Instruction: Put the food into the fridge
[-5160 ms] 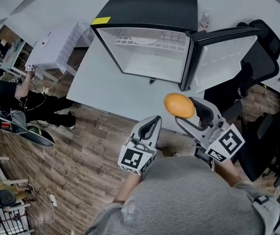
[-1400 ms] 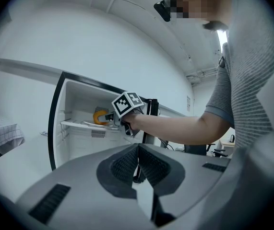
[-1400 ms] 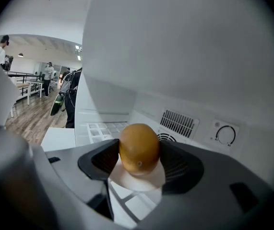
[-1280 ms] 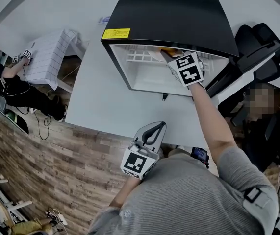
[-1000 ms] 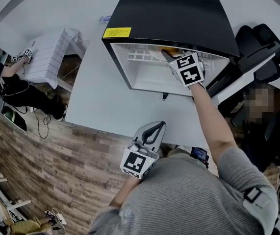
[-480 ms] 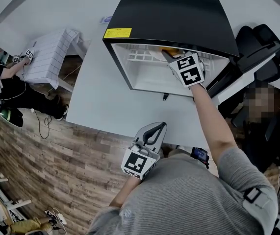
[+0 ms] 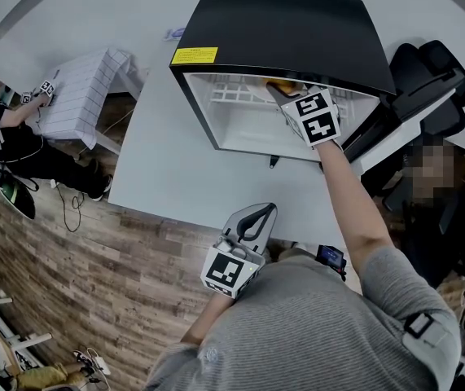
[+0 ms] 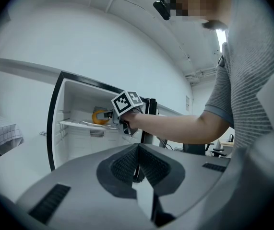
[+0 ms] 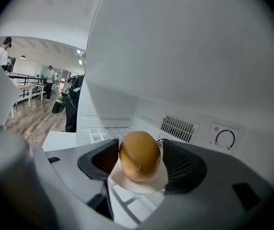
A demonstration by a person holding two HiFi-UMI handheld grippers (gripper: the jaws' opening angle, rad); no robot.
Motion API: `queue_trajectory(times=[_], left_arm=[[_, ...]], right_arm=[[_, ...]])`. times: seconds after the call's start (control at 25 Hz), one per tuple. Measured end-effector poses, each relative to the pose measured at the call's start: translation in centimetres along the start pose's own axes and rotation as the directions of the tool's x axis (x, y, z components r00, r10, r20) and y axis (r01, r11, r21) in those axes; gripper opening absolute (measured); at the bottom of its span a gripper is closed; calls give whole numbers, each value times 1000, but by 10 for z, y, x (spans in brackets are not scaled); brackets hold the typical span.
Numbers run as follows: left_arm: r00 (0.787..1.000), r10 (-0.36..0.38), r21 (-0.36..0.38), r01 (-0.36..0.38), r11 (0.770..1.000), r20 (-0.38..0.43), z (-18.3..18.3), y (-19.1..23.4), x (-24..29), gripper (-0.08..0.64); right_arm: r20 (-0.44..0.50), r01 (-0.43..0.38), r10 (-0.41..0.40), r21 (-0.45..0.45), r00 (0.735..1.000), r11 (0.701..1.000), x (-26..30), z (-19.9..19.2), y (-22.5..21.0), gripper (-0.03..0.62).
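right tool (image 9: 140, 164) grips fruit (image 9: 137, 152) inside fridge (image 7: 281, 31) | left tool (image 8: 137, 161) clenched | white table (image 7: 175, 169), wood floor (image 7: 69, 267)

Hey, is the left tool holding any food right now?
No, in the left gripper view the left tool has its jaws pressed together with nothing between them.

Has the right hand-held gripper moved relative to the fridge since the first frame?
Yes. The right hand-held gripper, shut on the fruit, went forward from outside the fridge into its opening, over the shelf.
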State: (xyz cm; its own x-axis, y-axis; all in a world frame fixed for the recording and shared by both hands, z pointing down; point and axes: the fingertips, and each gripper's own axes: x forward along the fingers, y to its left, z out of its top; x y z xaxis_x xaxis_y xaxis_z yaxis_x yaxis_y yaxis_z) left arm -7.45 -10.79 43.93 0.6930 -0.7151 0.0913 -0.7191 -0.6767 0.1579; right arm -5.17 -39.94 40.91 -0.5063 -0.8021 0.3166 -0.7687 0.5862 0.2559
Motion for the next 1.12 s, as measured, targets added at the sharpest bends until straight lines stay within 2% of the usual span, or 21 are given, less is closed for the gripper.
queue_trajectory(times=[0.68,1.12], left_arm=[[1000,-12,5,12,1000,1,-1,-4,2,8],[1000,-18,8,18,1000,3,0,-9,1,8]], right_arm=[[73,-21,17,67,997,998,-30,12,11,278],[107,-27,21,49,994,998,-49,17,26,277]])
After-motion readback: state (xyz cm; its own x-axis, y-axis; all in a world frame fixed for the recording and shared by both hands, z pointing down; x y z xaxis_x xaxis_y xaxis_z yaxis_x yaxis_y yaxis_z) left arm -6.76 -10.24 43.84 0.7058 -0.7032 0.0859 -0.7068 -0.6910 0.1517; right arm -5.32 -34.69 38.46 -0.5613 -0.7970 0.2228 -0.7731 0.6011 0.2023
